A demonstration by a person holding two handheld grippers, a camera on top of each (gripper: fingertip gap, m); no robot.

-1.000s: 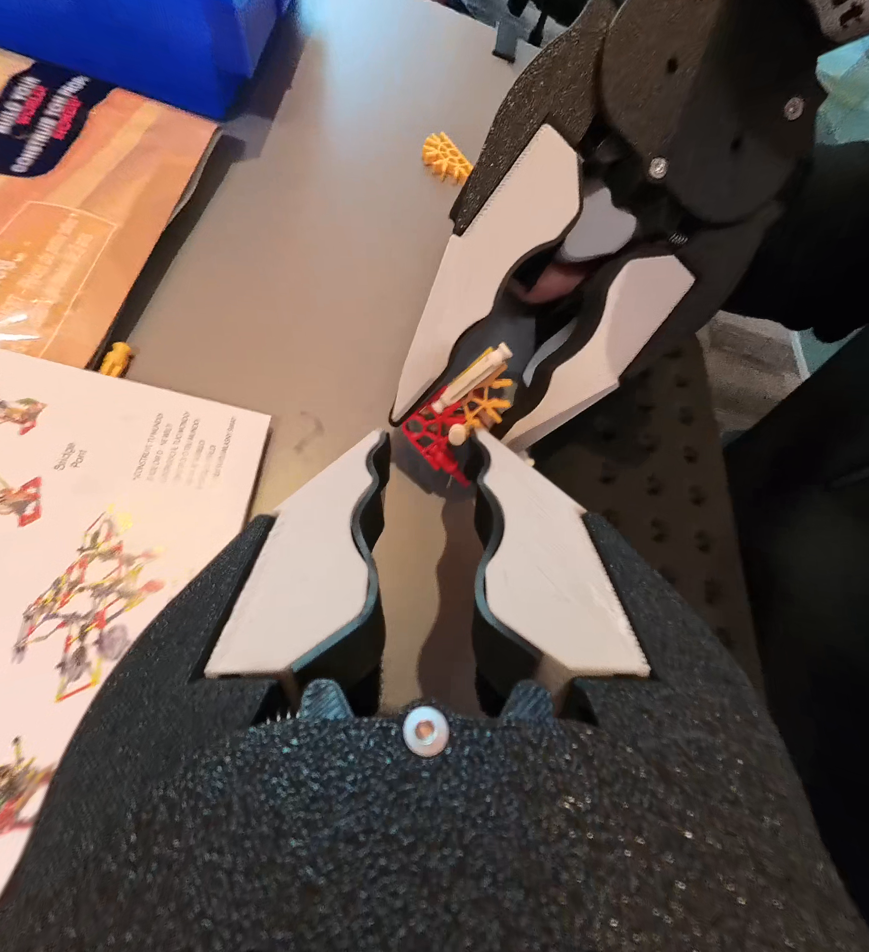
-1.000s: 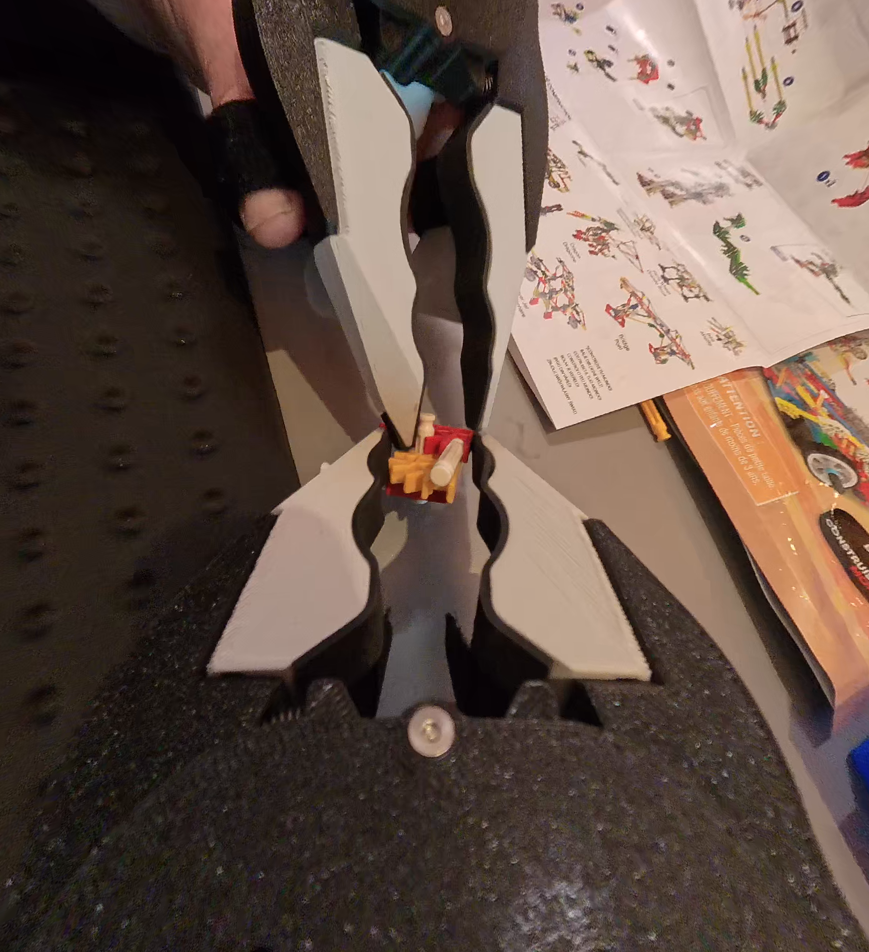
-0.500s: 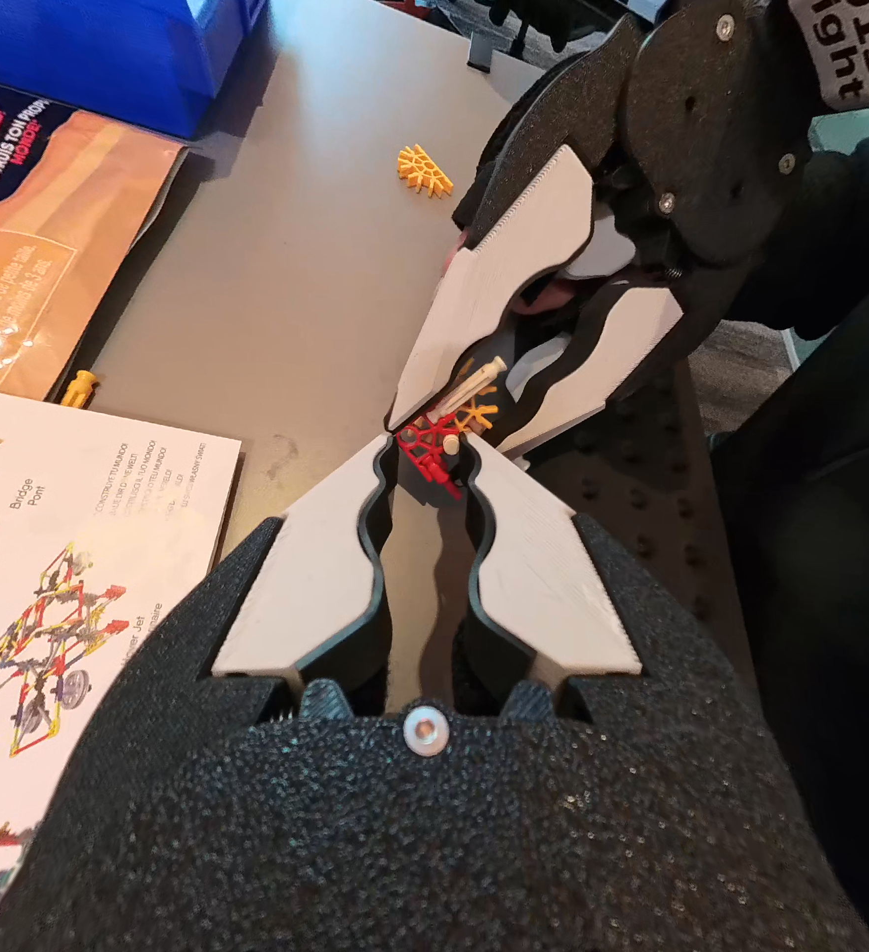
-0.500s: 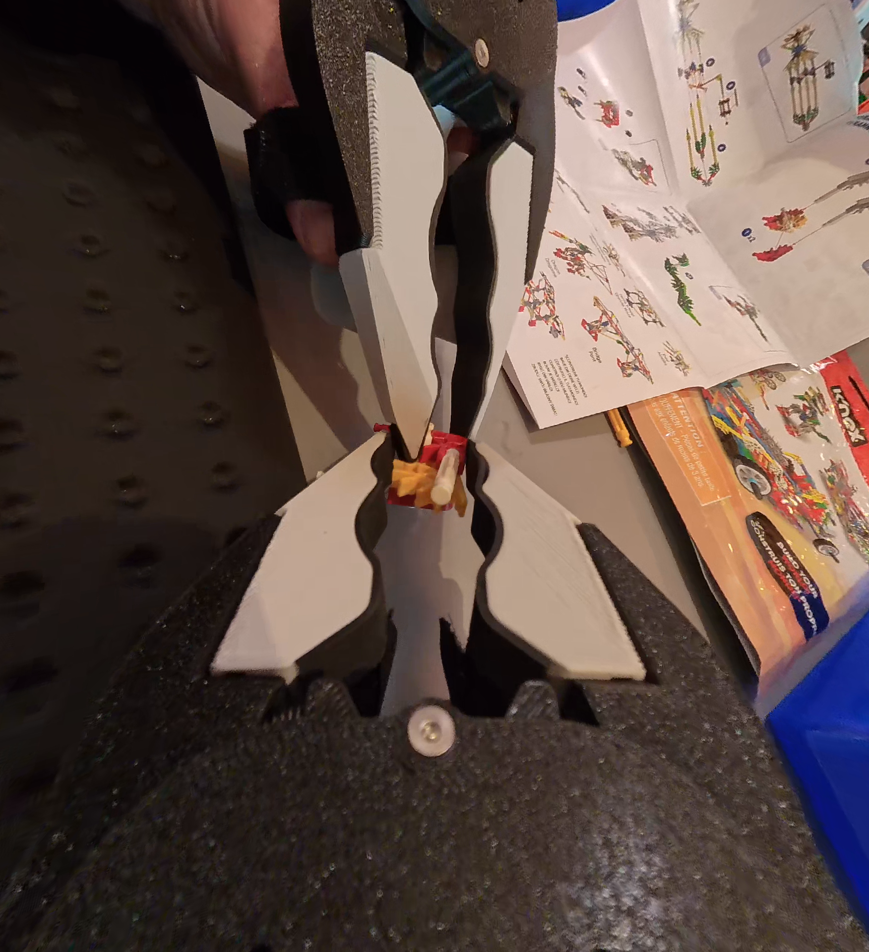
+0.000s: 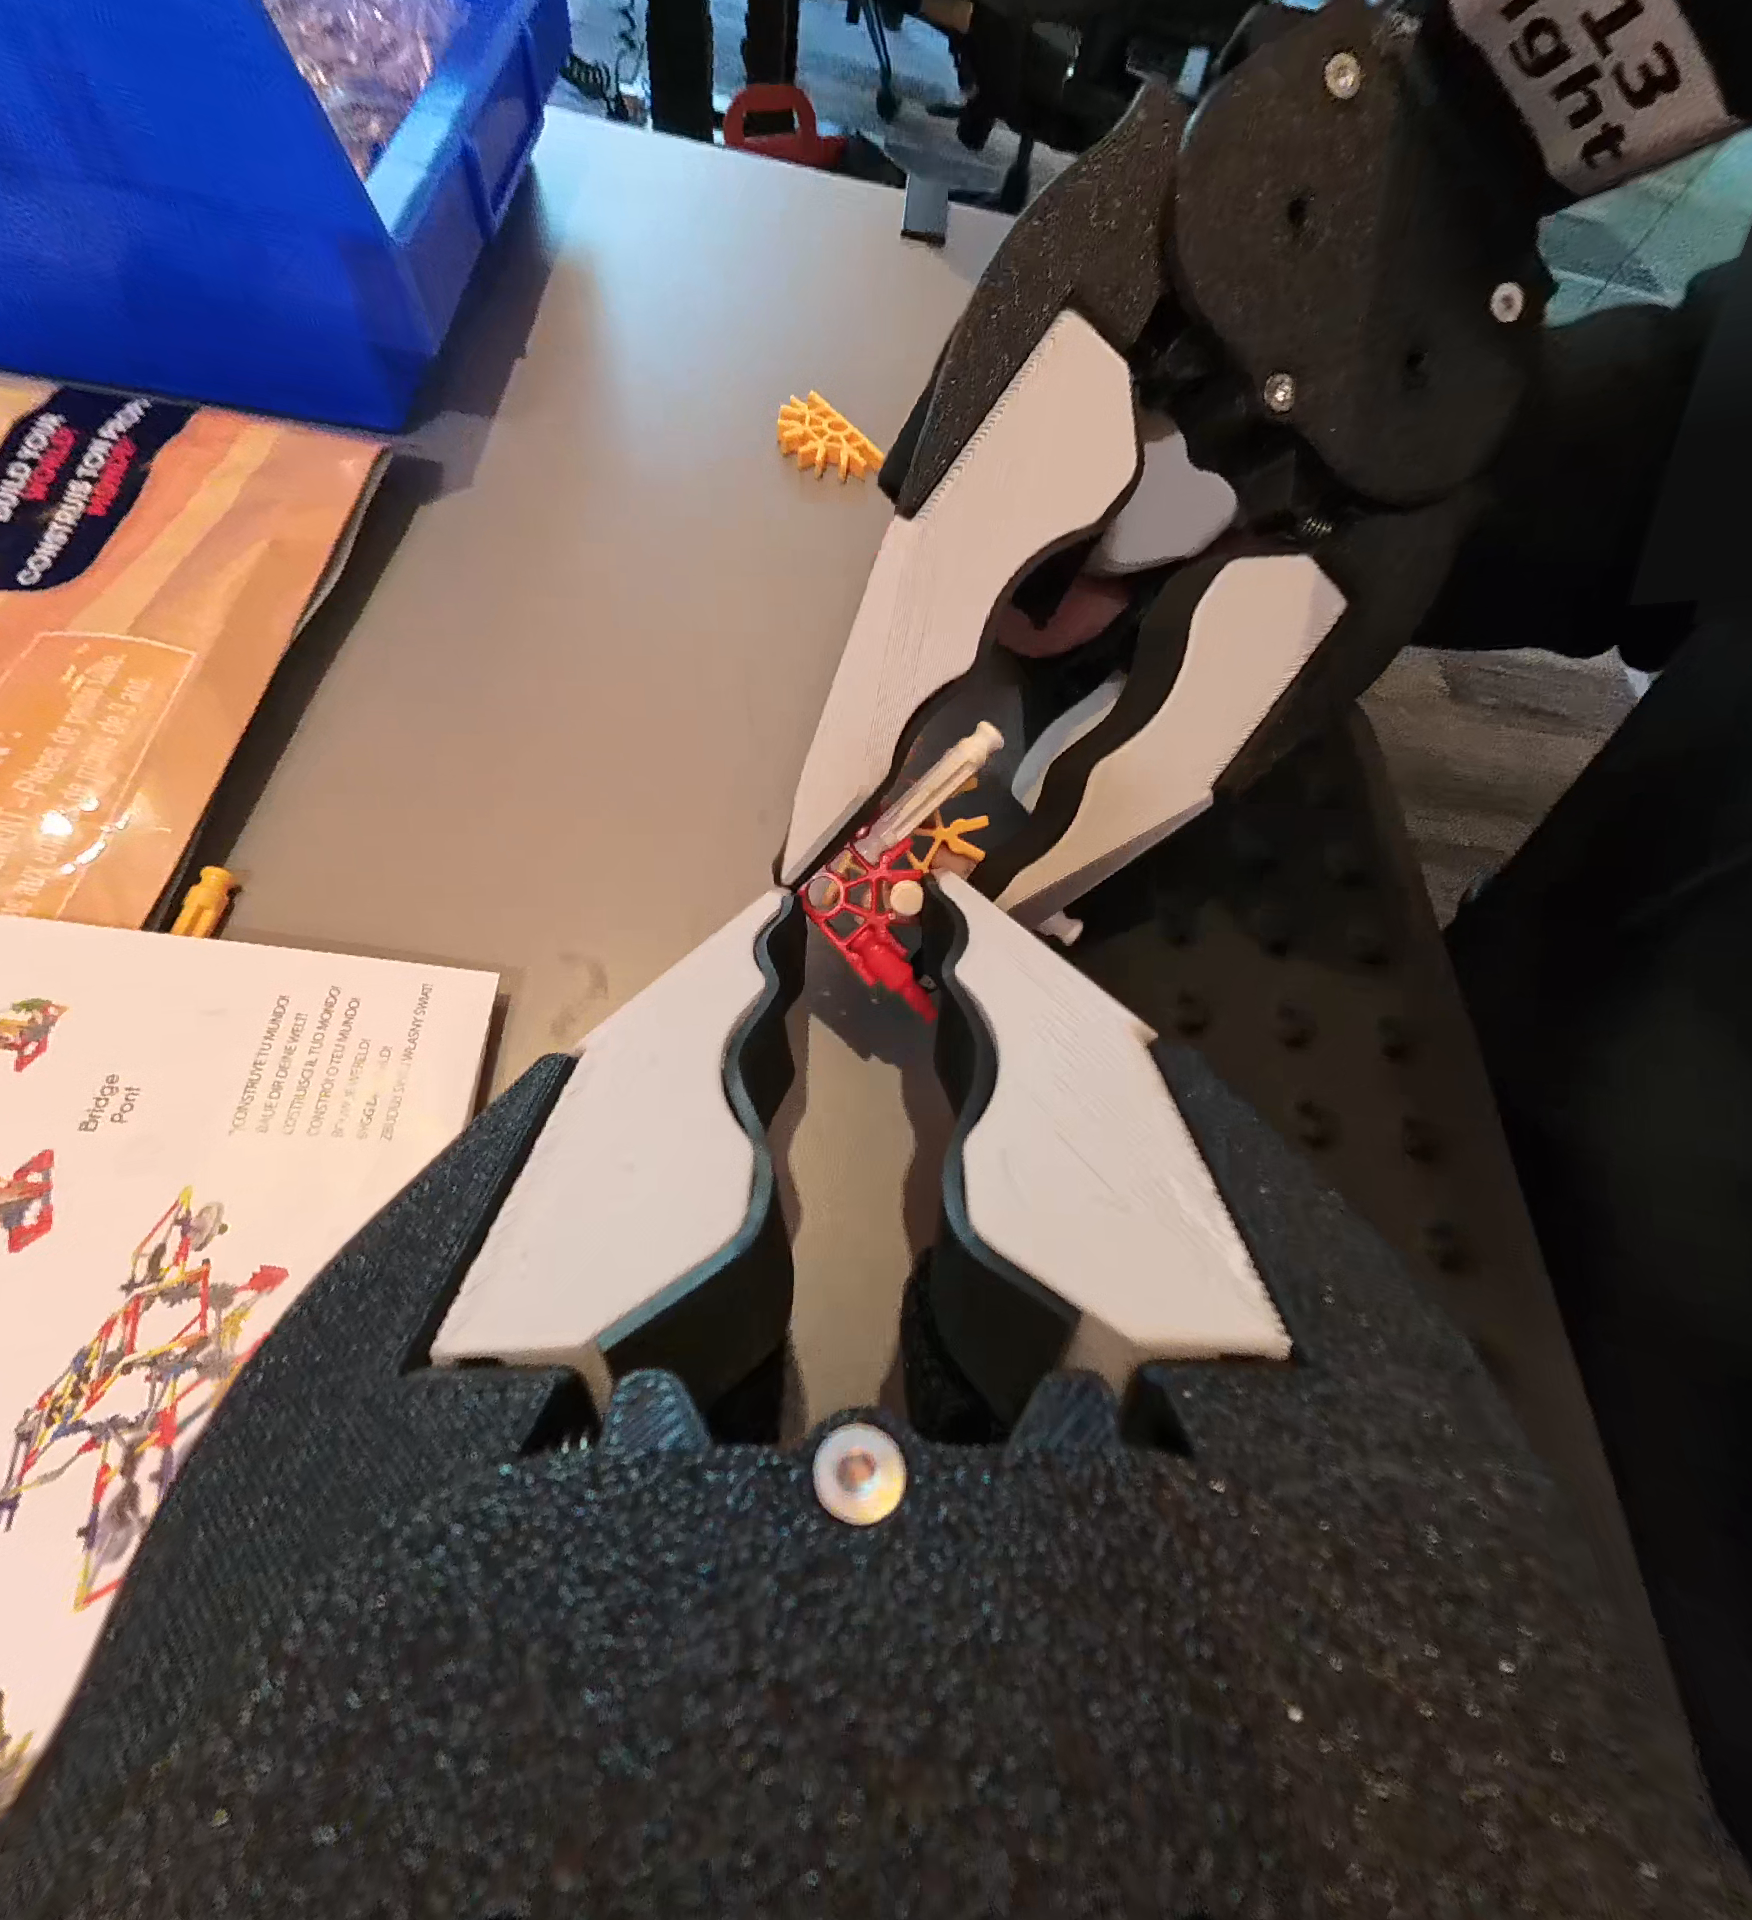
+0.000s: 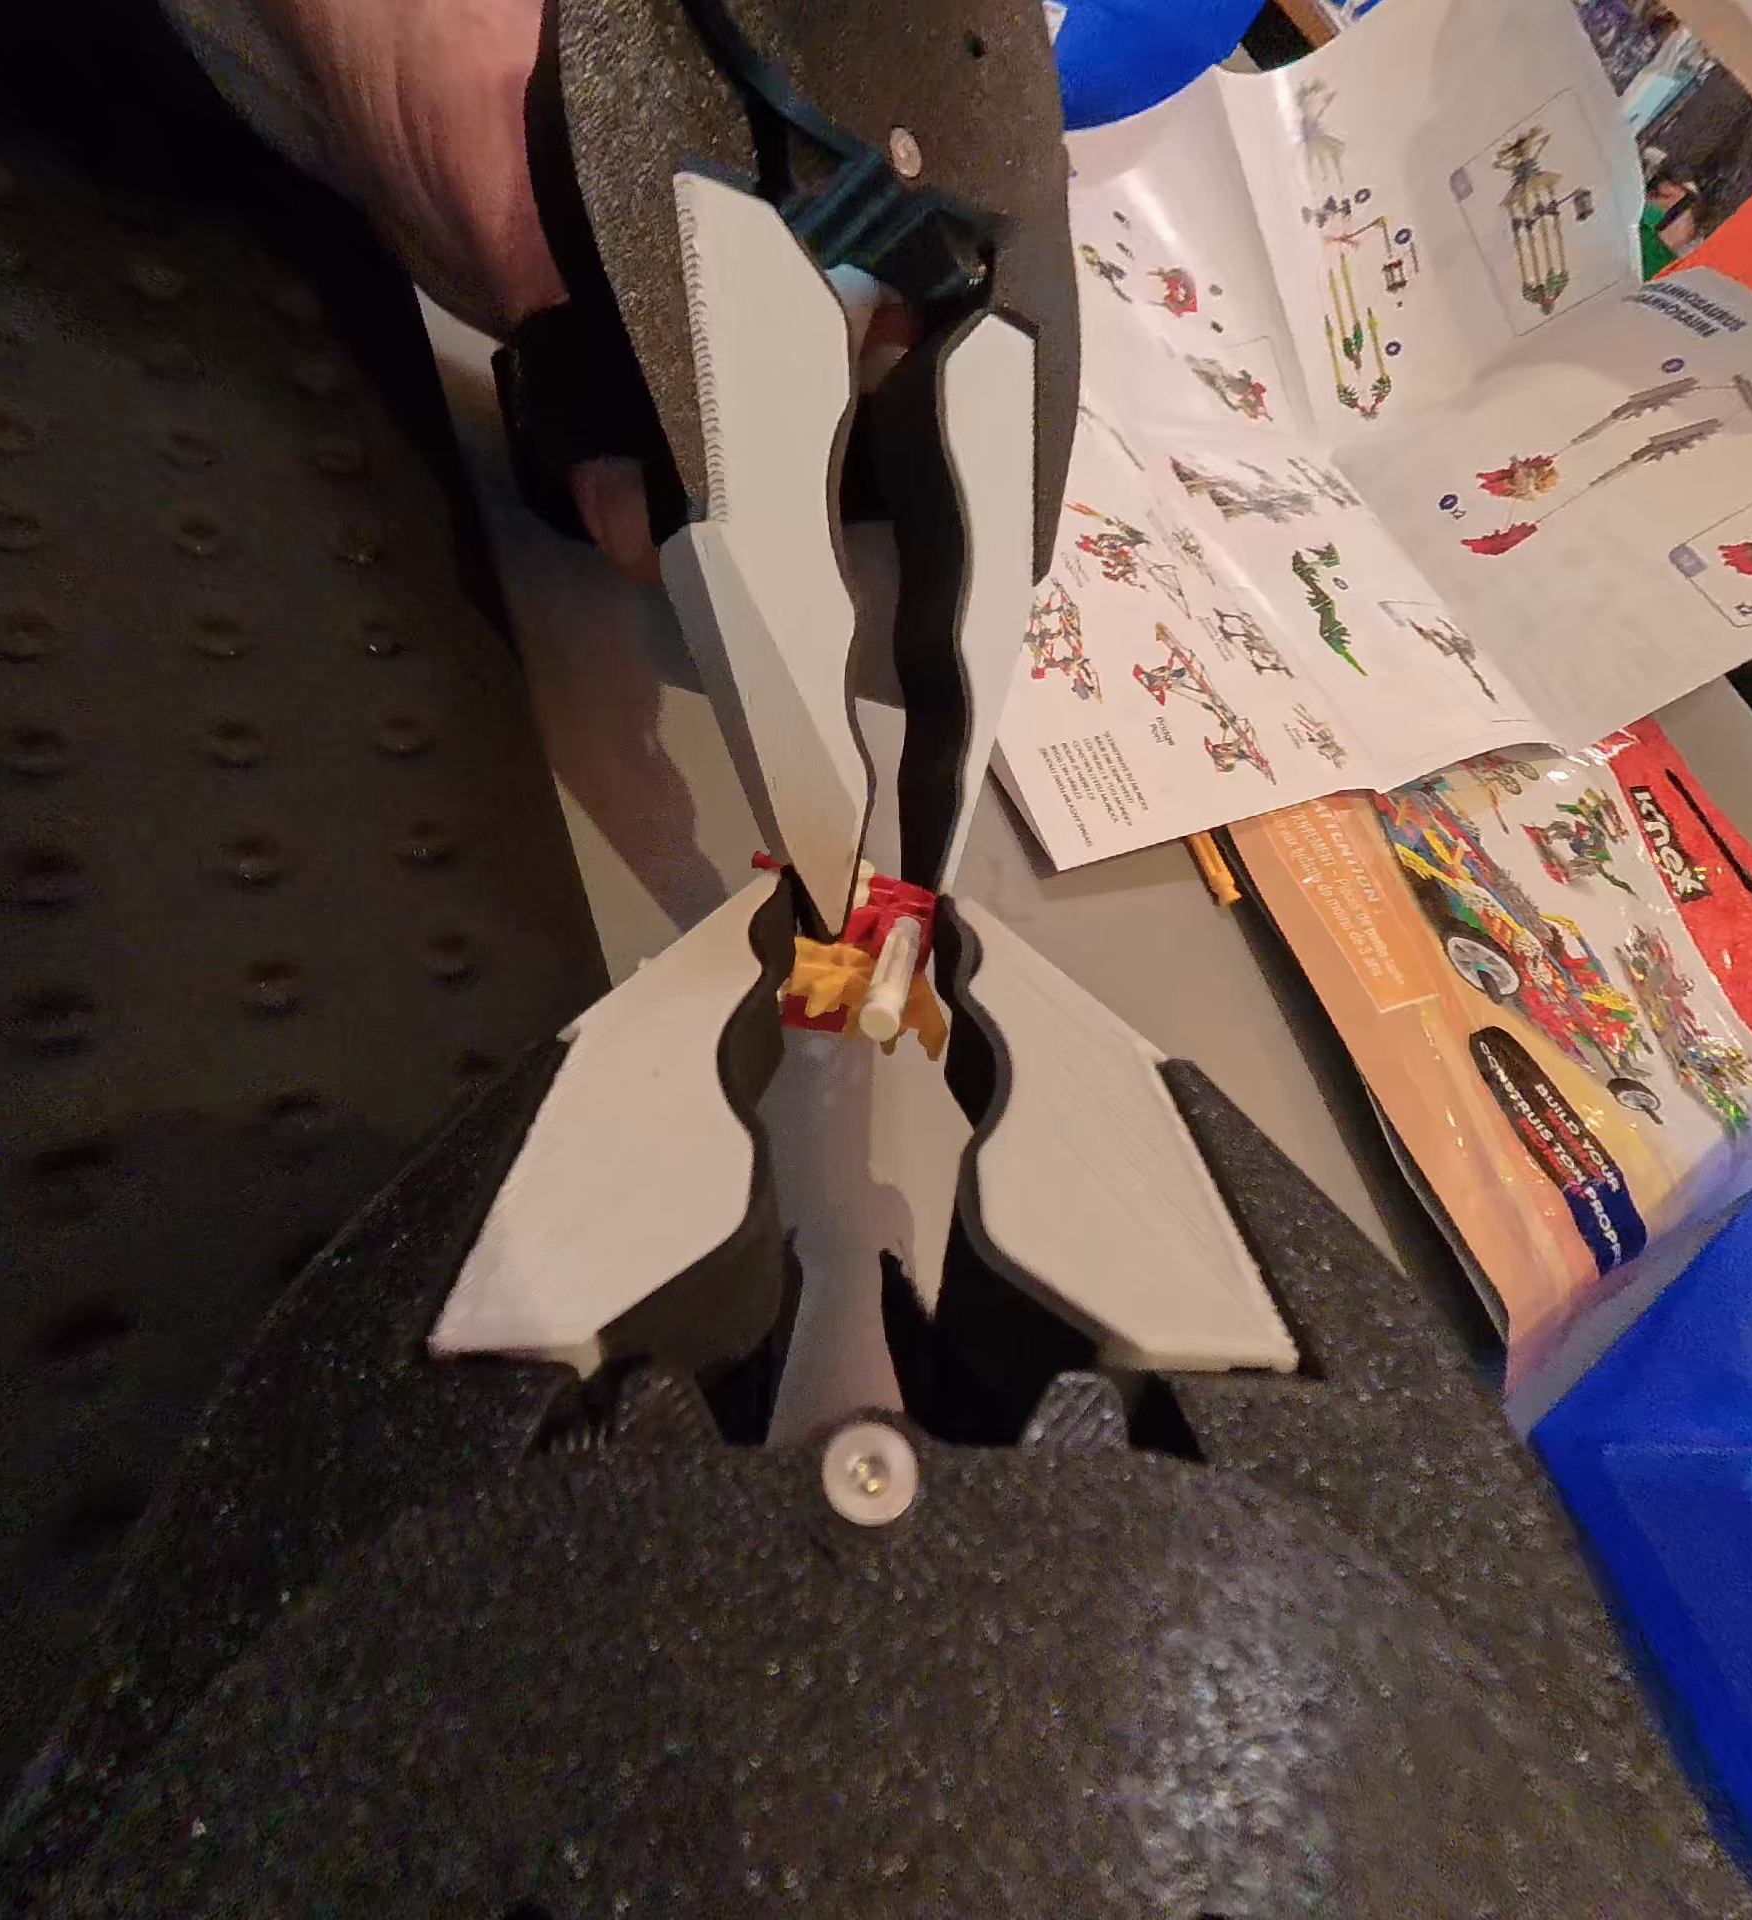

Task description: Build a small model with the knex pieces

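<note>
Both tongs have drifted so more of the blue bin shows now, grip unchanged. Left tongs are clamped on the red connector of a small toy cluster; right tongs are pinched on its yellow connector, tip to tip with the left. Only the left view shows the white rod sticking up past the right tongs, plus a loose yellow connector beyond them on the table. Instruction sheet and orange toy bag sit right of the right tongs.
</note>
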